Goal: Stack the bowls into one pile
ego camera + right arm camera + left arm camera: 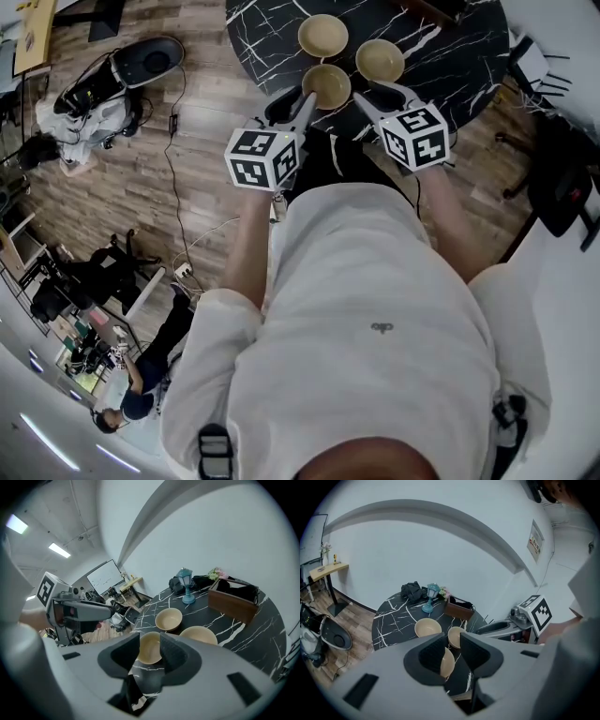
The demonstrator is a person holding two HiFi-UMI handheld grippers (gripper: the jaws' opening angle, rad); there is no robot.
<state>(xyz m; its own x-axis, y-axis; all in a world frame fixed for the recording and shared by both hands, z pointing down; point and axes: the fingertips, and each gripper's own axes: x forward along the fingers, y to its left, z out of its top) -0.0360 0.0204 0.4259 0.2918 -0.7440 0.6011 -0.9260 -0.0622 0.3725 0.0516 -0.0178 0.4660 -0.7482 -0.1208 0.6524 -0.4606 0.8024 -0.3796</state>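
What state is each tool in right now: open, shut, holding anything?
Left tool: open, empty, pointing at the nearest tan round bowl.
Right tool: open, empty, pointing at the same bowl.

No legible txt: wall sign (534,541) too blurry to read; shirt logo (380,327) too small.

Counted on one round black table (450,56): nearest bowl (326,84), left bowl (323,36), right bowl (380,59), so three tan ones in all. Behind these, one blue lantern (429,597), one brown box (233,599), one black bag (411,590). Two grippers, left gripper (295,101) and right gripper (377,96), with one marker cube on each.
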